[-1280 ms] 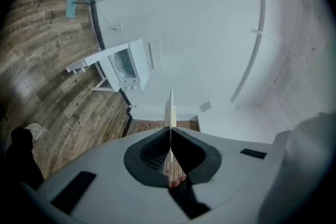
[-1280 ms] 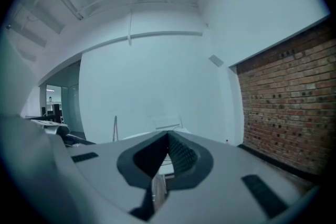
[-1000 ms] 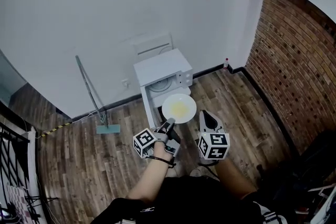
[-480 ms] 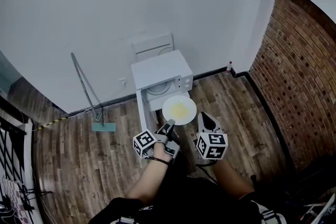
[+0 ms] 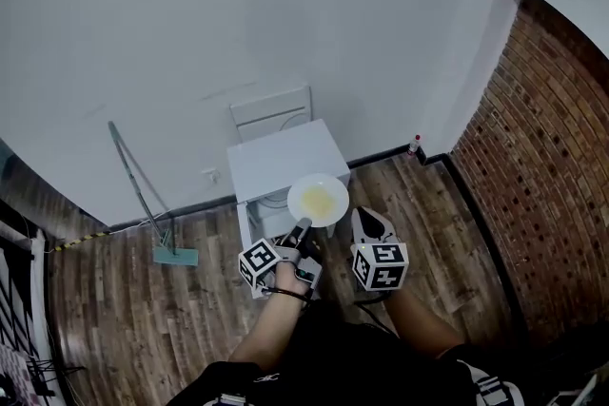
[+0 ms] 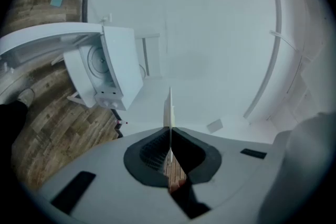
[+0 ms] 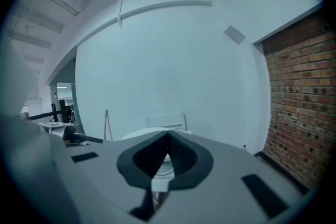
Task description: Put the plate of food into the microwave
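Round white plate (image 5: 297,193) carrying yellow food (image 5: 321,200). Boxy white microwave (image 5: 276,168). Brown wood-plank floor (image 5: 143,319). Red-brown brick wall (image 5: 552,157) at 3 o'clock. Teal mop head (image 5: 176,256) at 9 o'clock. Left gripper (image 5: 302,227) and right gripper (image 5: 366,219): white cubes, black square markers.

plate (image 5: 318,200) is now up at the microwave (image 5: 276,168) front top edge, no longer below its opening | left gripper (image 5: 303,227) has carried it closer | right gripper (image 5: 367,222) has followed alongside

No text, brand or number could be read anywhere. The left marker cube (image 5: 259,264) and the right marker cube (image 5: 381,265) carried only black-and-white square patterns.
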A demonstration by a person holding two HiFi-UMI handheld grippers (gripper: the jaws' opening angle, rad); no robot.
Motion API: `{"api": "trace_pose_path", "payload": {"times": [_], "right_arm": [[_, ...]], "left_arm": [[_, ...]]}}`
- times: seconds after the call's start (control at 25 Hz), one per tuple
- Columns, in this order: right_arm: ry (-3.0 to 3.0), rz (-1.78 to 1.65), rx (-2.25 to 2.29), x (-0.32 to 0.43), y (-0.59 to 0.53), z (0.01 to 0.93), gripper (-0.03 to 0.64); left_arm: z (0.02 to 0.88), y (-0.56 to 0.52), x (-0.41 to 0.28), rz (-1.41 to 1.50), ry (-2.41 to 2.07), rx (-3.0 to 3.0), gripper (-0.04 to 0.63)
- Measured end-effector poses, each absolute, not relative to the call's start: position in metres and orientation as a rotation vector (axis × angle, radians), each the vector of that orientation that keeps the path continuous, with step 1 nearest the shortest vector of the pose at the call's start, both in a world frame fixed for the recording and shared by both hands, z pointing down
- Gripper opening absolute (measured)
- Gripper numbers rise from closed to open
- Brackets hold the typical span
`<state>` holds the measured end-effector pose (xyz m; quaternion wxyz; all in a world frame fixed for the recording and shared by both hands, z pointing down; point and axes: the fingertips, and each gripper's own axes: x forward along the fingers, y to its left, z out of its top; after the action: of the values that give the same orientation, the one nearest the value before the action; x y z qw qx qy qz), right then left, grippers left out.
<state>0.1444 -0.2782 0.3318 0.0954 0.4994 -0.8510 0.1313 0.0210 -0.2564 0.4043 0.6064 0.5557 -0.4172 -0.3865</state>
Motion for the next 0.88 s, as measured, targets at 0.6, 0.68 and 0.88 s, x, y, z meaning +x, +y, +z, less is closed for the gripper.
{"api": "trace_pose_path", "payload": {"times": [0.6, 0.68, 0.88], "right_arm": [[-2.568, 0.403, 1.323, 0.071, -0.421, 0.338, 0.005], [-2.590, 0.398, 1.260, 0.064, -0.430, 0.341, 0.005], [-2.641, 0.365, 1.053, 0.043, -0.456, 0.345, 0.005]], "left_arm": [[0.403, -0.379, -0.039, -0.958, -1.033, 1.262, 0.009], [0.408, -0.382, -0.045, -0.984, -1.069, 1.237, 0.009], [0.410, -0.384, -0.057, -1.092, -1.162, 1.179, 0.009]]}}
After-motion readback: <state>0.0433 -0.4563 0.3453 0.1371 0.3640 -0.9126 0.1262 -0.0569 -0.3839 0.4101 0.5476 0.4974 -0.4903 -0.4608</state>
